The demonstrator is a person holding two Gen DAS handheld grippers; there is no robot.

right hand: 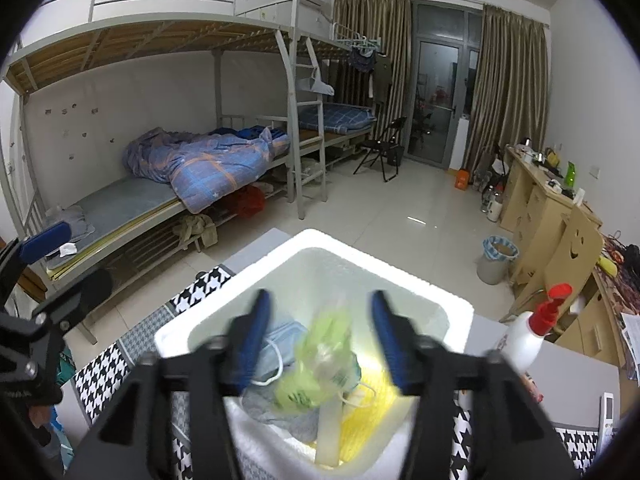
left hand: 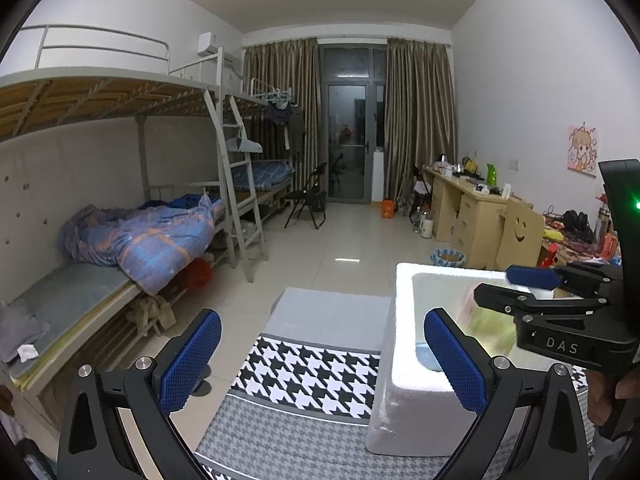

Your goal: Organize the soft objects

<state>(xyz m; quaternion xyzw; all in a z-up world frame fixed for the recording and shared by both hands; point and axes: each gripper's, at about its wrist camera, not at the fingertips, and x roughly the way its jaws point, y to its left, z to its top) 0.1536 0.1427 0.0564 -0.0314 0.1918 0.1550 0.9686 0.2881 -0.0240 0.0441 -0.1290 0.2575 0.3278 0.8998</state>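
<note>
The right gripper (right hand: 316, 340) hangs wide apart above the white foam box (right hand: 440, 296), over a green plastic bag (right hand: 320, 360); the left gripper (left hand: 320, 360) gapes wide beside it.

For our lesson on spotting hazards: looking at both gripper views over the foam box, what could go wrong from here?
1. The right gripper hangs open above the green plastic bag in the white foam box; its view is blurred, so a grab may miss or snag the face mask beside it.
2. The spray bottle stands close to the box's right side; a sideways swing could topple it.
3. The left gripper is also open near the box, so the two might collide.
</note>
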